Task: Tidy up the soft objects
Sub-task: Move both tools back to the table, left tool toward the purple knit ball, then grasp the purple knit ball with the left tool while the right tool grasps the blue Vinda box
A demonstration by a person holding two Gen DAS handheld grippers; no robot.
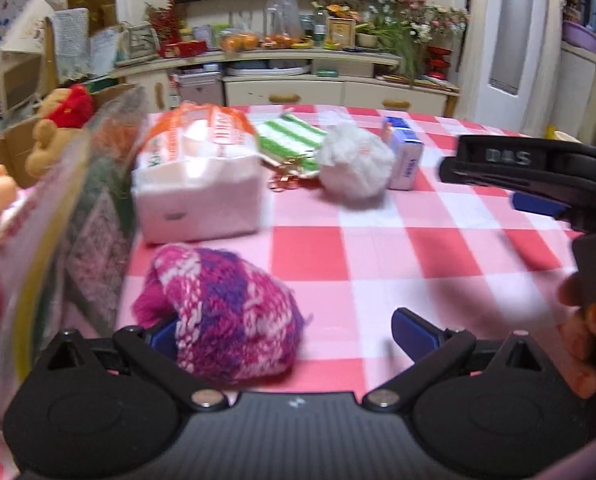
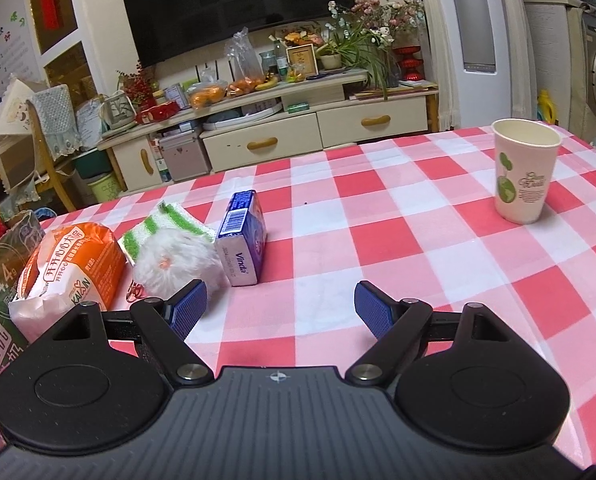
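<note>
The knitted hat (image 1: pixel 225 312), pink, white and purple, lies slumped on the checked counter (image 1: pixel 378 248) just ahead of the left tool (image 1: pixel 289 332), whose jaws are spread wide with the left finger touching the wool and the right one well clear. Beyond it stand an orange-and-white bread bag (image 1: pixel 195 176), a green-striped sponge (image 1: pixel 289 140), a white fluffy ball (image 1: pixel 356 164) and a blue tissue pack (image 1: pixel 406 156), with a large printed bag (image 1: pixel 57 232) close on the left. The right tool (image 2: pixel 279 306) hovers agape over bare cloth near the tissue pack, and a paper cup (image 2: pixel 524 170) stands well apart.
</note>
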